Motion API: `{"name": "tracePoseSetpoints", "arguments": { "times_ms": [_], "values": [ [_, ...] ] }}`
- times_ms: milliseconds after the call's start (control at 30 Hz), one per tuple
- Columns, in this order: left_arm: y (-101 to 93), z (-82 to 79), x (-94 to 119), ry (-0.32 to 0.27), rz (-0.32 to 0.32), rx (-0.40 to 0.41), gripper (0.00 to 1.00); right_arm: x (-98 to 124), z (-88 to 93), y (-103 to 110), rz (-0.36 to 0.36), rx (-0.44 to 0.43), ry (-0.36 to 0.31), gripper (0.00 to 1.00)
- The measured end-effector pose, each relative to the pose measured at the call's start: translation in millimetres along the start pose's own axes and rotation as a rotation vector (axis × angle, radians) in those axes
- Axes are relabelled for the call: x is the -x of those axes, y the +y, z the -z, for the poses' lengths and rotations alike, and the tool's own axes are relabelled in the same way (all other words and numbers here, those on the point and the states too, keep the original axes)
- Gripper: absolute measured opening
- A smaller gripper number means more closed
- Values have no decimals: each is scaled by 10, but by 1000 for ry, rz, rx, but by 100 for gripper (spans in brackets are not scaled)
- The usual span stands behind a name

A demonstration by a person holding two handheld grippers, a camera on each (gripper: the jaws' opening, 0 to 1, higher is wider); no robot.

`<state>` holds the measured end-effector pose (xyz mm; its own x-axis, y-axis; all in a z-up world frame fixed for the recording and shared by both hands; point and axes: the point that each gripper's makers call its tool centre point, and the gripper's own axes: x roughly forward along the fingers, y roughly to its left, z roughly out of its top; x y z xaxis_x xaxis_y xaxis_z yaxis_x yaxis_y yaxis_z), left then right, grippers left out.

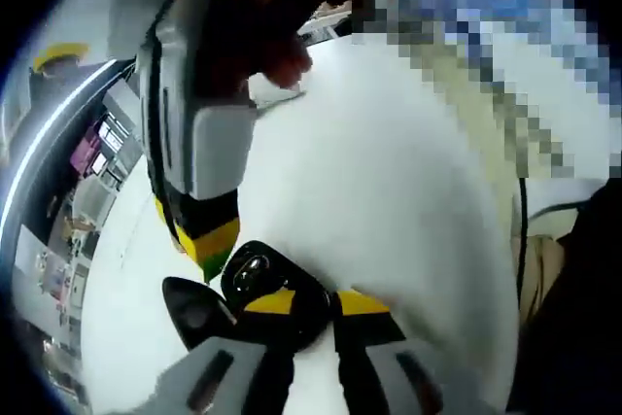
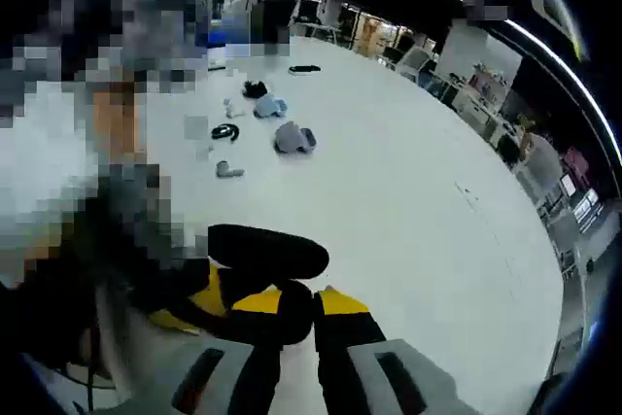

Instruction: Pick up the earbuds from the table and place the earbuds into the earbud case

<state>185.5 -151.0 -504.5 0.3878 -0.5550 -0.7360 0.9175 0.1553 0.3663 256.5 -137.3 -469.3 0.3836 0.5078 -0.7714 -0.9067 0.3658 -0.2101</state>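
The black earbud case [image 1: 255, 277] lies open on the white table [image 1: 389, 182], its lid [image 1: 192, 306] swung to the left. My left gripper [image 1: 313, 304] is shut on the case's body. A hand [image 1: 277, 51] holds my right gripper [image 1: 209, 245], whose yellow-and-black tip points down just above the case's open cavity. In the right gripper view my right gripper [image 2: 299, 302] has its jaws almost together on a small dark earbud [image 2: 295, 318]. The case lid [image 2: 267, 250] sits just beyond, and the left gripper [image 2: 185, 306] is beside it.
Far across the table [image 2: 418, 230] lie a grey item [image 2: 294, 139], a blue one [image 2: 270, 107], a coiled black cable [image 2: 225, 131] and a small grey piece [image 2: 228, 170]. A black cord [image 1: 522, 230] hangs at the table's edge. Shelves [image 1: 92, 157] stand beyond.
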Motion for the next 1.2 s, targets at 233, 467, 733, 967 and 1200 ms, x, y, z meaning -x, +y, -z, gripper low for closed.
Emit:
{"name": "tracePoseSetpoints", "arguments": {
  "times_ms": [233,467,733,967,1200],
  "values": [
    [9,2,7,6,-5,-19,16,-244,118,10,-91,-15,55,11],
    [15,1,17,9,-1,-16,16,-224,170,-53,-64,-17,79,11],
    [13,13,35,5,-2,-17,16,-156,312,-95,6,-74,126,10],
    [21,19,30,3,-4,-14,16,-14,301,-21,44,-76,115,10],
    [34,22,15,-9,6,-20,16,102,157,-101,36,-135,-4,11]
  ]
}}
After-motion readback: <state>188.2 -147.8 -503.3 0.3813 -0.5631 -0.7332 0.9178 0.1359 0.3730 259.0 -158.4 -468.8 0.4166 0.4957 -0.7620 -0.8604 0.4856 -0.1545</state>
